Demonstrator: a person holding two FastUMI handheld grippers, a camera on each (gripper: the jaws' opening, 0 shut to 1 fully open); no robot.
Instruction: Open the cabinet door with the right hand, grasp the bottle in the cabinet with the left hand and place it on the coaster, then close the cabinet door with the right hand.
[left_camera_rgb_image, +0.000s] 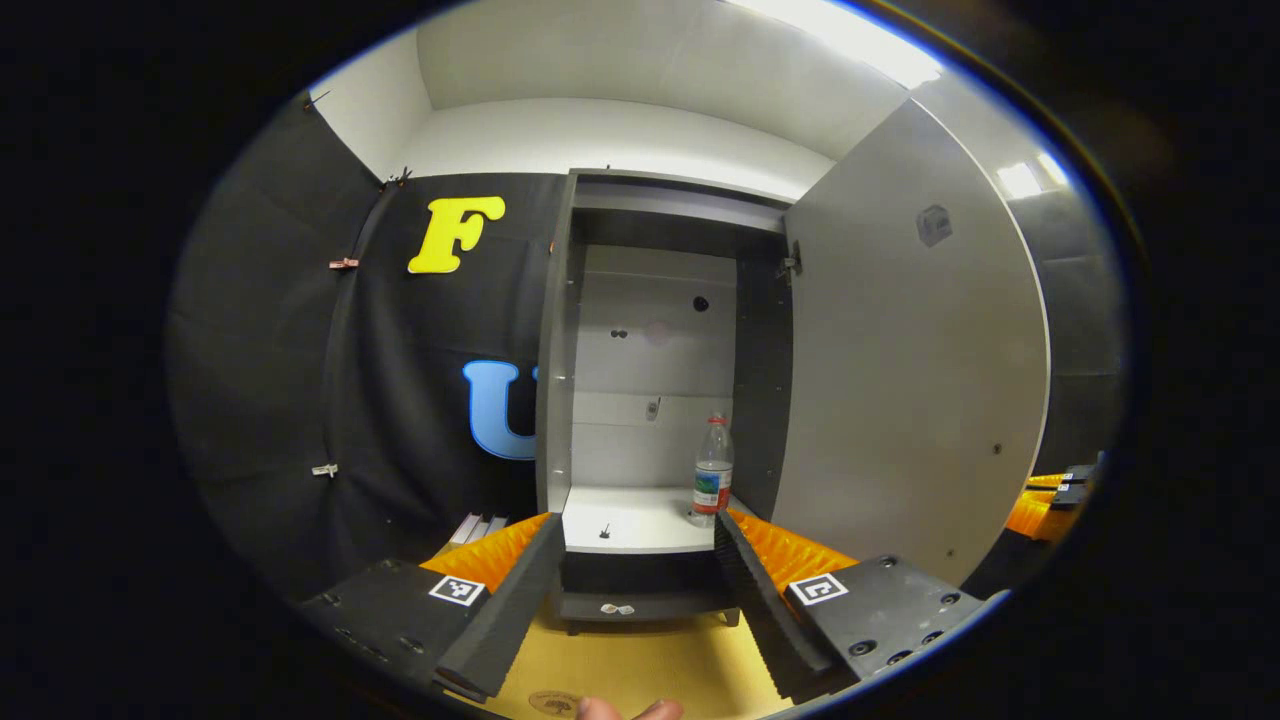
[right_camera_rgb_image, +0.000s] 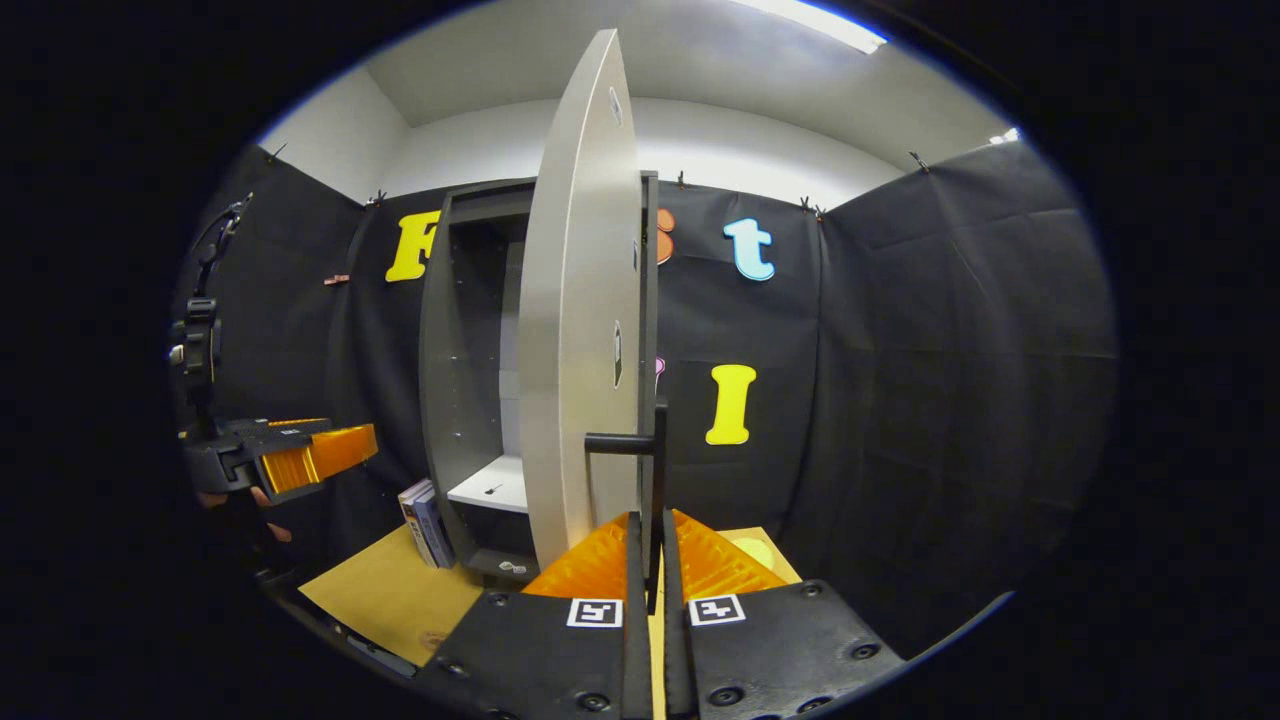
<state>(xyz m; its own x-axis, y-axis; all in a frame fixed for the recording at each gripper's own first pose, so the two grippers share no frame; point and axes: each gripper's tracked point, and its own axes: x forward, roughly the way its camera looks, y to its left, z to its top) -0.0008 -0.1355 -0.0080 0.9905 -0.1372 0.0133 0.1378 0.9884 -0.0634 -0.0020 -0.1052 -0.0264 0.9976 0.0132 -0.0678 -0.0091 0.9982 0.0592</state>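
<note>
Looking forward along our left gripper (left_camera_rgb_image: 635, 560), we find its jaws spread wide and empty, with the cabinet (left_camera_rgb_image: 556, 400) straight ahead. One bottle (left_camera_rgb_image: 713, 472) stands upright on the white shelf (left_camera_rgb_image: 625, 520), beyond the jaws and toward their right side, close to the cabinet's inner wall. Our right gripper (right_camera_rgb_image: 648, 560) has its jaws pressed nearly together on the dark handle (right_camera_rgb_image: 655, 470) of the one door (right_camera_rgb_image: 575, 330), which stands swung open.

As we judge it, the risk lies in the reach: the bottle sits near the side wall, so a jaw could catch the wall or nudge the bottle over before we close. If the right grip slips, the door could swing into our path.

A round mark at the near edge of the bench (left_camera_rgb_image: 640, 665), below the jaws, may be the one coaster (left_camera_rgb_image: 553, 703). Beside the cabinet, a few books (right_camera_rgb_image: 425, 522) lean upright.
</note>
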